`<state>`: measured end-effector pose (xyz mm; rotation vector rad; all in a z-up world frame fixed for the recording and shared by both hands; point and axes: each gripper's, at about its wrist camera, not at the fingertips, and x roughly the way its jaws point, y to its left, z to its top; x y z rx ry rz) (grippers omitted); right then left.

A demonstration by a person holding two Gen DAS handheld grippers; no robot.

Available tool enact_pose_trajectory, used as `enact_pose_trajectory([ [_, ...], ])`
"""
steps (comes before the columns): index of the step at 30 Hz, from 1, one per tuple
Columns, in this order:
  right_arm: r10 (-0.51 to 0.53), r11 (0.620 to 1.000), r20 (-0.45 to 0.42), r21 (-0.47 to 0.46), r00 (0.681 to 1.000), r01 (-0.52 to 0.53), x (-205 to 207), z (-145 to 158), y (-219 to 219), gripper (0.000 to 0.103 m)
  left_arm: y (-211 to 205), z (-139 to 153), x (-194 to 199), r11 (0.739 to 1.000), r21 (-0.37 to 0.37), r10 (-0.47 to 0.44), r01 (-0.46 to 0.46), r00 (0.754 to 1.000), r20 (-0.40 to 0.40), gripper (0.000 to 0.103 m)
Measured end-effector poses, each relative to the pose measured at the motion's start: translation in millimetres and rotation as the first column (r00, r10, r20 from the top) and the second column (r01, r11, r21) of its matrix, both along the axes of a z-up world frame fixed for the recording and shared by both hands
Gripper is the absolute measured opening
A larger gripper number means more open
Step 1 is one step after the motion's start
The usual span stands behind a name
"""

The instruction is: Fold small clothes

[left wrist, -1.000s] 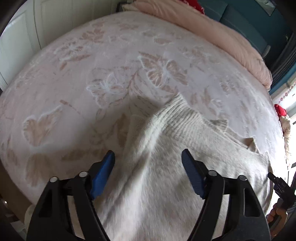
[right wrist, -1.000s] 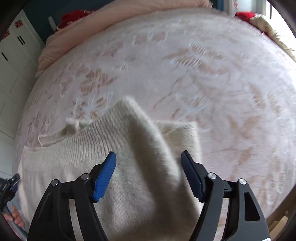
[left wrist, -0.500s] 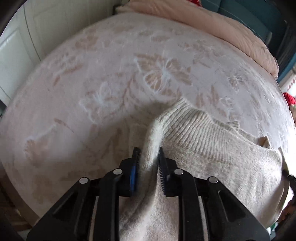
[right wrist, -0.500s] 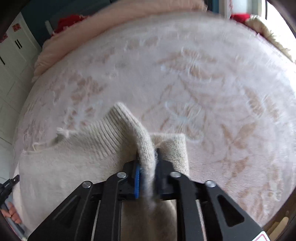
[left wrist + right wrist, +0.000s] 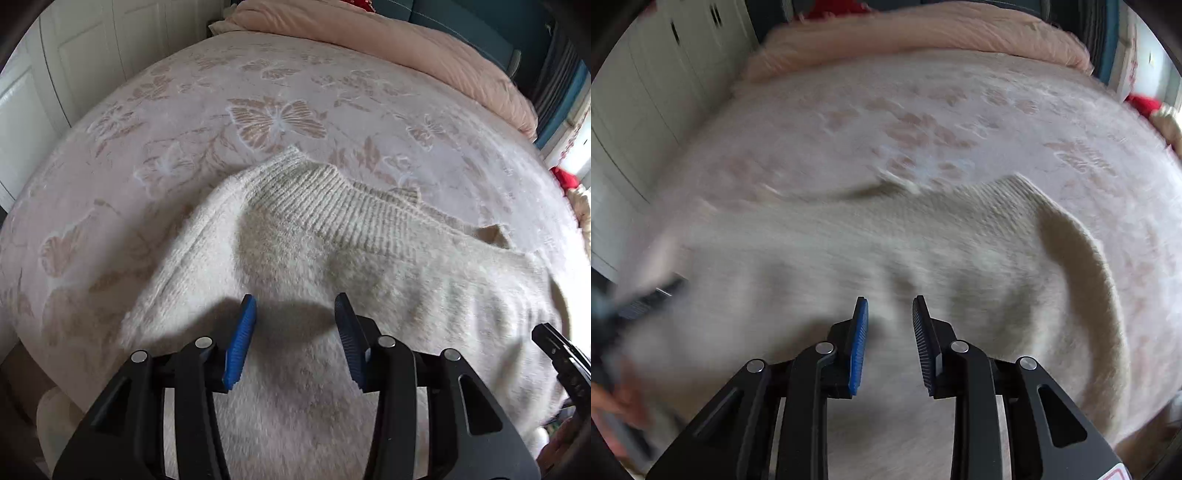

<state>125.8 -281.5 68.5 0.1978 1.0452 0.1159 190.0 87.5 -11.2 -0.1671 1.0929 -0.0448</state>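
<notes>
A fuzzy cream knit sweater [image 5: 332, 266] lies spread on the bed, its ribbed band [image 5: 332, 206] at the far side. My left gripper [image 5: 293, 314] is open and empty just above the sweater's left part. My right gripper [image 5: 886, 317] is open and empty above the sweater [image 5: 849, 258] in the blurred right wrist view. Its tip [image 5: 554, 343] shows at the lower right of the left wrist view. The sweater's right sleeve [image 5: 1086, 280] is folded in over the body.
The bed has a pink butterfly-patterned cover [image 5: 273, 122]. A rolled pink duvet [image 5: 388, 40] lies along the far edge. White cupboard doors [image 5: 74, 48] stand to the left. A red item [image 5: 565, 177] sits at the right.
Both grippers were shut on pinched sweater fabric half a second ago; both have let go and opened. The sweater's sides now lie folded in, and the right gripper has swung left.
</notes>
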Motion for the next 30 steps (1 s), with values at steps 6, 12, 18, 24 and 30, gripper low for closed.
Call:
enact_pose_trajectory([
  [6, 0.140, 0.990, -0.023, -0.023, 0.990, -0.140, 3, 17, 49, 0.027, 45, 18, -46, 0.991, -0.101, 0.091, -0.087, 0.995, 0.033, 0.056],
  [12, 0.158, 0.979, -0.269, -0.081, 0.950, -0.186, 39, -45, 84, 0.038, 72, -9, -71, 0.988, -0.107, 0.109, -0.114, 0.993, -0.046, 0.056],
  [18, 0.152, 0.970, -0.293, -0.138, 0.944, -0.199, 47, -56, 94, 0.044, 66, -26, -73, 0.995, -0.072, 0.072, -0.074, 0.997, -0.027, 0.062],
  [24, 0.168, 0.970, -0.320, -0.113, 0.932, -0.214, 51, -58, 92, 0.045, 77, -5, -88, 0.979, -0.167, 0.117, -0.116, 0.993, -0.004, 0.066],
  [30, 0.171, 0.972, -0.335, -0.098, 0.927, -0.215, 55, -59, 89, 0.046, 113, -24, -129, 0.834, -0.426, 0.336, -0.351, 0.935, -0.112, 0.083],
])
